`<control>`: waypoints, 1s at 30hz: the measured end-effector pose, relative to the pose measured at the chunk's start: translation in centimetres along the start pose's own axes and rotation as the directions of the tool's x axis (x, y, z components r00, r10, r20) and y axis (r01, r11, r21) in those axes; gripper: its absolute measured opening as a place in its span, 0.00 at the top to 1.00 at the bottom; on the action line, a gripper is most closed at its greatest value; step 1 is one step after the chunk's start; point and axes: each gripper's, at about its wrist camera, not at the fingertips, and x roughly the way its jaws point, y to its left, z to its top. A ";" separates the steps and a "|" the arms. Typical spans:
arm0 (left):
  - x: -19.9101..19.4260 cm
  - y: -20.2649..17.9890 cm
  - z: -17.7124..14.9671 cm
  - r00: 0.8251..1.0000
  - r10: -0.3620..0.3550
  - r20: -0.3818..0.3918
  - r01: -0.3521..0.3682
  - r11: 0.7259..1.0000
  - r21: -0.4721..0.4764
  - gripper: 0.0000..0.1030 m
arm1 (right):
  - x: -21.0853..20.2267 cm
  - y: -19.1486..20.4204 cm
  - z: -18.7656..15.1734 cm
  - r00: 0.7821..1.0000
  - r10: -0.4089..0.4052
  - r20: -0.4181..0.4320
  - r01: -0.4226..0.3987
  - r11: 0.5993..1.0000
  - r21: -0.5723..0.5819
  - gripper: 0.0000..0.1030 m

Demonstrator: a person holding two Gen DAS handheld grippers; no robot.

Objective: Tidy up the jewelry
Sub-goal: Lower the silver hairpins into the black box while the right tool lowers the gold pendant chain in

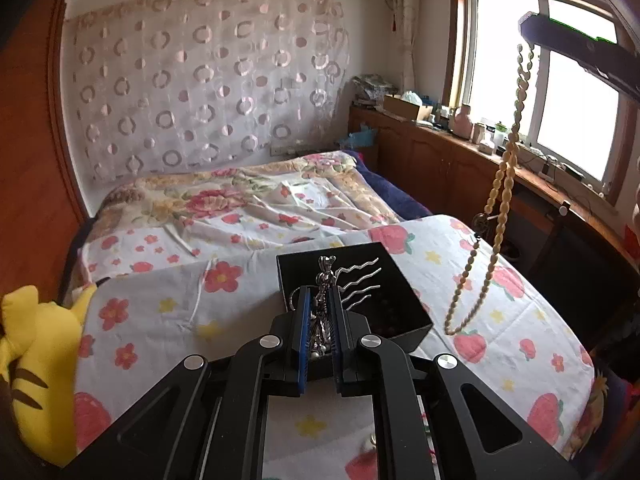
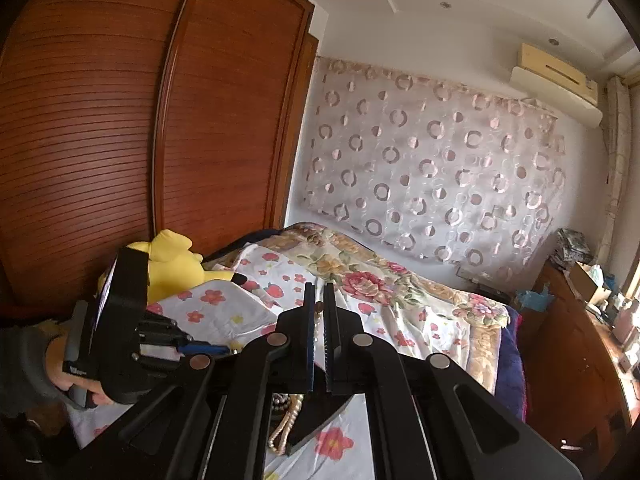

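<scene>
My left gripper (image 1: 319, 304) is shut on a silver hair comb (image 1: 326, 280) with wavy prongs and holds it over a black box (image 1: 404, 300) on the flowered sheet. My right gripper (image 2: 319, 300) is shut on a cream bead necklace (image 2: 318, 320). The necklace (image 1: 500, 196) hangs from it in a long loop at the right of the box in the left wrist view, its lower end just above the sheet. The necklace's strand (image 2: 286, 424) also shows below the fingers in the right wrist view, by a black box corner (image 2: 316, 424). The left gripper's body (image 2: 120, 332) shows at the left there.
A yellow plush toy (image 1: 36, 356) lies at the left on the bed (image 1: 248, 216). A wooden wardrobe (image 2: 140, 140) stands at the left. A wooden cabinet (image 1: 440, 156) with bottles runs under the window at the right.
</scene>
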 end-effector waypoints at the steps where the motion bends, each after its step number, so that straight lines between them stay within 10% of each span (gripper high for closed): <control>1: 0.5 0.3 0.0 1.000 -0.004 -0.005 0.004 1.000 -0.003 0.92 | 0.6 -0.1 0.0 1.000 0.006 -0.001 -0.006 1.000 0.000 0.95; 30: 7.5 1.6 -0.6 0.997 -0.009 -0.080 0.008 1.000 -0.017 0.92 | 13.0 -1.2 -10.9 0.953 0.134 -0.271 -0.103 0.987 0.126 0.94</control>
